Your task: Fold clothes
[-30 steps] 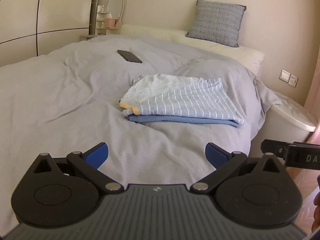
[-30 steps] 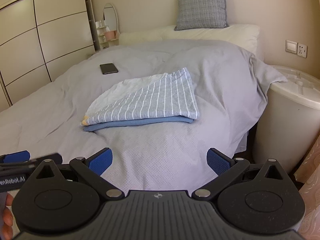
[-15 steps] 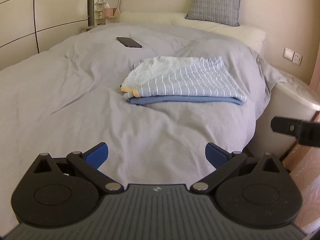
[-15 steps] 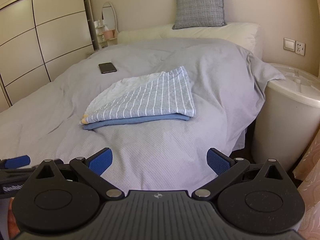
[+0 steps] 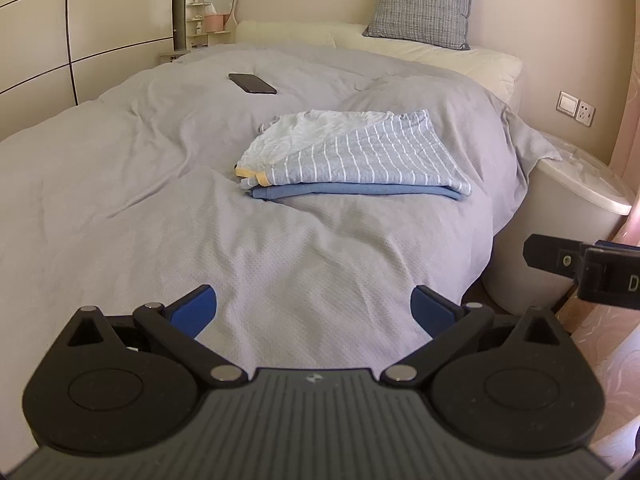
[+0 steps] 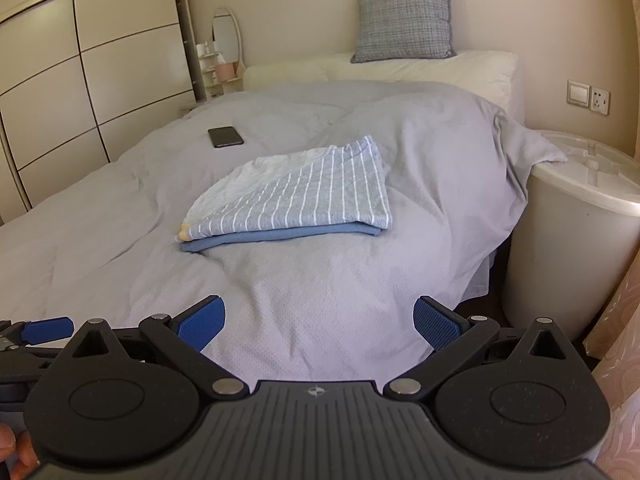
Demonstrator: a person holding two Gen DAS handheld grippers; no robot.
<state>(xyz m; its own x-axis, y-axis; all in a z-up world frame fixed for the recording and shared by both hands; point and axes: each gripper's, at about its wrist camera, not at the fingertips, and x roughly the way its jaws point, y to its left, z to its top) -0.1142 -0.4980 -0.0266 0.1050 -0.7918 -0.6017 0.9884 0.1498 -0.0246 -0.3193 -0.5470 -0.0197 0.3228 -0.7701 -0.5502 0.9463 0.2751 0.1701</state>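
Observation:
A folded blue garment with white stripes (image 5: 356, 156) (image 6: 304, 196) lies on the grey bedspread (image 5: 160, 184) (image 6: 340, 280), stacked on a plain blue folded piece (image 5: 360, 191) (image 6: 280, 235). My left gripper (image 5: 314, 308) is open and empty, held over the near part of the bed, well short of the stack. My right gripper (image 6: 318, 318) is also open and empty, at the bed's near edge. The right gripper's body shows at the right edge of the left wrist view, and the left gripper's blue pad (image 6: 46, 329) at the left edge of the right wrist view.
A black phone (image 5: 252, 83) (image 6: 225, 136) lies on the bed beyond the stack. A white round bin with a lid (image 5: 560, 216) (image 6: 572, 240) stands right of the bed. Pillows (image 5: 424, 4) (image 6: 404, 16) sit at the headboard, wardrobe doors (image 6: 80, 80) on the left.
Both grippers have drawn back and tilted a little, so the folded stack sits farther away in both views. Both stay open; the clothes have not moved.

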